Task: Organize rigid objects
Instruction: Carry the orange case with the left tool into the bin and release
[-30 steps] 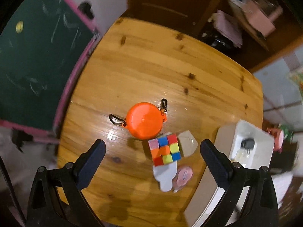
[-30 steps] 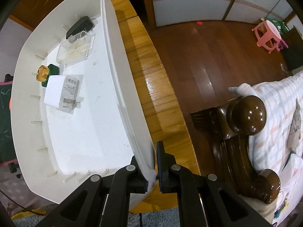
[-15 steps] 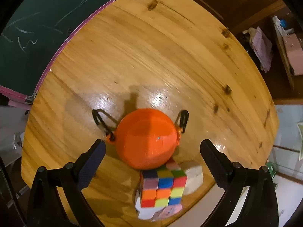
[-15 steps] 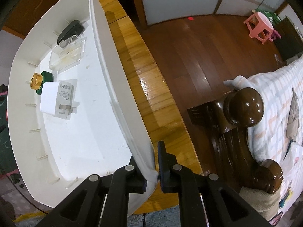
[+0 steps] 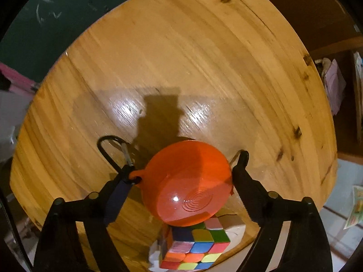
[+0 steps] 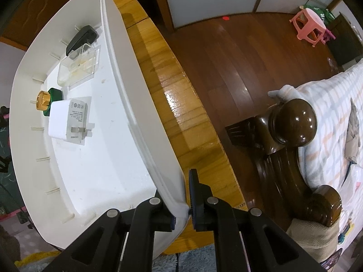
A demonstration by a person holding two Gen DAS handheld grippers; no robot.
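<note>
An orange round container (image 5: 186, 185) with a black carabiner (image 5: 111, 149) clipped to each side lies on the round wooden table (image 5: 181, 56). My left gripper (image 5: 183, 167) points down over it, its jaws closing with the container between them. The right finger meets the container's edge; a strip of wood still shows between the left pad and the orange body. A multicoloured puzzle cube (image 5: 195, 247) sits just below the container. My right gripper (image 6: 186, 206) is shut on the rim of a white tray (image 6: 140, 122).
Inside the tray lie a black adapter (image 6: 81, 38), a clear plastic box (image 6: 78, 68), a green bottle with a gold cap (image 6: 48, 100) and a white charger (image 6: 68, 120). A white object (image 5: 236, 229) lies beside the cube. A dark bedpost (image 6: 292, 120) and a pink stool (image 6: 310, 25) stand beyond the table.
My left gripper sank toward the orange container, rolled, and narrowed its jaws around it. The right gripper stayed on the tray rim.
</note>
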